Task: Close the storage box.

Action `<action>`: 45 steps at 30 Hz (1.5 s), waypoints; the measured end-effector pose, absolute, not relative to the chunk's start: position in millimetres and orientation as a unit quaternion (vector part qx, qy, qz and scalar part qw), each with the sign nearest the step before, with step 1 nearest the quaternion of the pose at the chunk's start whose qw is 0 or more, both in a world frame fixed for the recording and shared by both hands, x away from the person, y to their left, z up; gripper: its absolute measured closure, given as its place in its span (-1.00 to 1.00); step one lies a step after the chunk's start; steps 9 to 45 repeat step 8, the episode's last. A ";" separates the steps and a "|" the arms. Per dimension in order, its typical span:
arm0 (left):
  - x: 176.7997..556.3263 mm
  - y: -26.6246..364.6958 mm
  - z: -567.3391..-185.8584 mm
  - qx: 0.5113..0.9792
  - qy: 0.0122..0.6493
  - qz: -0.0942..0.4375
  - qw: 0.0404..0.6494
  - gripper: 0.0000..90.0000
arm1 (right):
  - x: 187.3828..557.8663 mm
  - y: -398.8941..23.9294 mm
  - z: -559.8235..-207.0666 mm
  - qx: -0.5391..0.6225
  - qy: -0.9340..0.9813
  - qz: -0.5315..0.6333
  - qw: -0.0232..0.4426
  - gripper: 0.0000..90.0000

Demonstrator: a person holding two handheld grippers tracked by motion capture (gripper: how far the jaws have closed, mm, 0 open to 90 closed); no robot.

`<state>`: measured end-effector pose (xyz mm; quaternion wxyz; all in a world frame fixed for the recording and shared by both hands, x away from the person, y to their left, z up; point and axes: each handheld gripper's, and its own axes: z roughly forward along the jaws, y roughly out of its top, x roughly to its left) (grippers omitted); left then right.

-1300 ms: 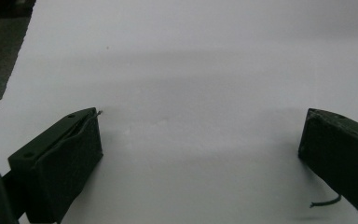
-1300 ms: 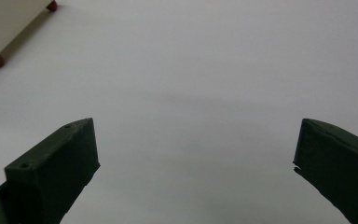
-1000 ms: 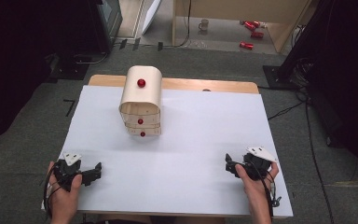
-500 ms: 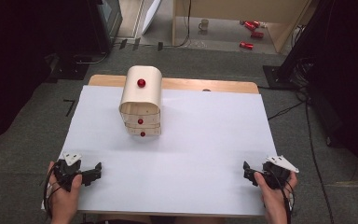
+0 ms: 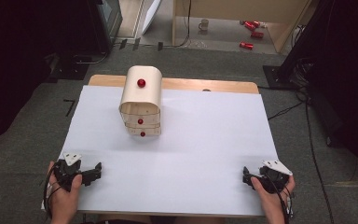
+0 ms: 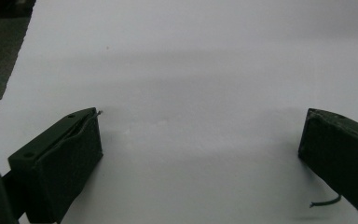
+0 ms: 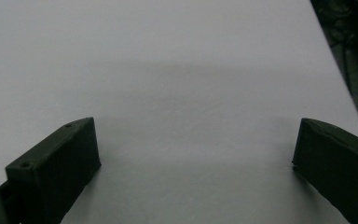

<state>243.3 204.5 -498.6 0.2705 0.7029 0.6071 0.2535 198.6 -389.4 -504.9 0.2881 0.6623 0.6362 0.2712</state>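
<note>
Wooden drawer cabinet [image 5: 141,103] stands near the table's far edge; my left claw [image 5: 93,171] and right claw [image 5: 248,178] rest wide open, empty. Off-centre knob grasp risks slipping.

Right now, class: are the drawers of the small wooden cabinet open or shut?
Shut. In the high view the wooden cabinet shows its drawer fronts flush, each red knob in line, none pulled out. Both grippers rest far from it.

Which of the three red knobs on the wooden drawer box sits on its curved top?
The largest knob, alone on the rounded top of the box. The two smaller knobs sit lower, on the stacked drawer fronts facing the person.
</note>
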 end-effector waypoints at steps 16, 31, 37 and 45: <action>243.4 204.4 -498.5 0.703 0.607 0.253 0.270 -1.00 | 199.3 -391.5 -505.4 0.666 0.634 0.277 0.279 -1.00; 243.4 204.4 -498.5 0.703 0.607 0.253 0.270 -1.00 | 199.3 -391.5 -505.4 0.666 0.634 0.277 0.279 -1.00; 243.4 204.4 -498.5 0.703 0.607 0.253 0.270 -1.00 | 199.3 -391.5 -505.4 0.666 0.634 0.277 0.279 -1.00; 243.4 204.4 -498.5 0.703 0.607 0.253 0.270 -1.00 | 199.3 -391.5 -505.4 0.666 0.634 0.277 0.279 -1.00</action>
